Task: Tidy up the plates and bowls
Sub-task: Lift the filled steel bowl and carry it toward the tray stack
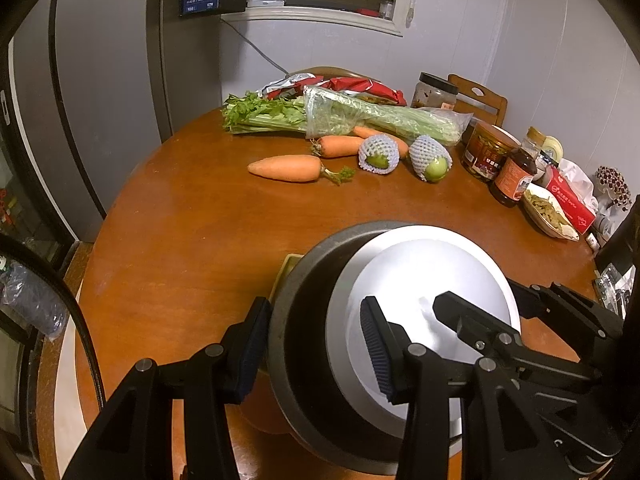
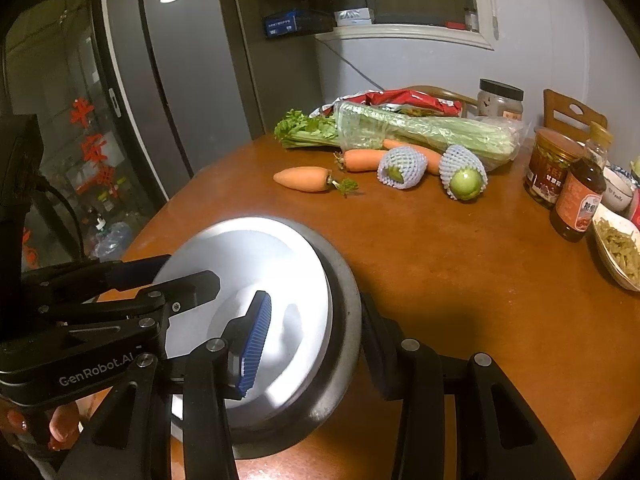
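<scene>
The left claw [image 1: 316,354] straddles the left rim of a dark grey metal bowl [image 1: 304,320], one blue-ribbed pad outside the wall and the other inside; both pads seem to press the wall, so it looks clamped there. The right claw [image 2: 316,344] takes the opposite rim the same way, with its blue-ribbed pad inside and its black finger outside, narrowly parted and closed on the rim. Nested in the grey bowl is a white round bowl [image 1: 424,304], tilted, its bright inside catching the light. The stack sits at the near edge of the round brown wooden worktop [image 1: 192,216]; whether it rests there or is lifted I cannot tell. A pale yellow flat thing [image 1: 285,270] peeps out just behind the grey bowl. Towards the far edge lie three orange carrots [image 1: 286,168], two green fruits in white foam netting [image 1: 379,153] and a bunch of celery in clear plastic [image 1: 360,118]. Along the right edge stand a dark sauce bottle [image 1: 514,178], a glass jar with a red label [image 1: 486,152] and a white dish of yellowish strips [image 1: 548,214].
</scene>
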The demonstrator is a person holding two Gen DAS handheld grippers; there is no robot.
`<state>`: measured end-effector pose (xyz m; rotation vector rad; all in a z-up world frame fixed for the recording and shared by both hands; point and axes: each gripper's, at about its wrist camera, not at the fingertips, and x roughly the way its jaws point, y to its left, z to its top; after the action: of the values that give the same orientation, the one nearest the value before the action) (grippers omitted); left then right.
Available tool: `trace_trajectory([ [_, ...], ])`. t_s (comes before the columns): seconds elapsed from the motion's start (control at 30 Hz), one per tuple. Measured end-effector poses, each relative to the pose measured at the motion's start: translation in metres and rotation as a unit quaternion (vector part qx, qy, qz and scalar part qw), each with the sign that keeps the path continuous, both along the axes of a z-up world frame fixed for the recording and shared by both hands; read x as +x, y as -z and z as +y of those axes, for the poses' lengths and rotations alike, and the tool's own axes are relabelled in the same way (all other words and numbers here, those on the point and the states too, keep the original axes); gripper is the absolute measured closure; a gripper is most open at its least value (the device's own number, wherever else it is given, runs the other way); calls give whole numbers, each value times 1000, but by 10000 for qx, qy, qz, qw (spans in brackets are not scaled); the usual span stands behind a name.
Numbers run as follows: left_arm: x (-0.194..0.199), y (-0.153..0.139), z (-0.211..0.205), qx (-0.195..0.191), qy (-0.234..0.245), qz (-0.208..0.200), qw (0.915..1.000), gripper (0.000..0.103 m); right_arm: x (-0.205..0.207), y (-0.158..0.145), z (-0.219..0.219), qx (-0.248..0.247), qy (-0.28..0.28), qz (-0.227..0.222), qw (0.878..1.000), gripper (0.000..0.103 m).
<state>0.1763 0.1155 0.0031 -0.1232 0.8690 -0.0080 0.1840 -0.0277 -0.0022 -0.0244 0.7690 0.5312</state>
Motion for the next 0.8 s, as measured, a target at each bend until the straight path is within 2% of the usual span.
trace_trajectory([
  [0.8, -6, -2, -1, 96, -3, -30, 9999, 55, -1, -2, -1, -79, 57, -62, 9999, 56],
])
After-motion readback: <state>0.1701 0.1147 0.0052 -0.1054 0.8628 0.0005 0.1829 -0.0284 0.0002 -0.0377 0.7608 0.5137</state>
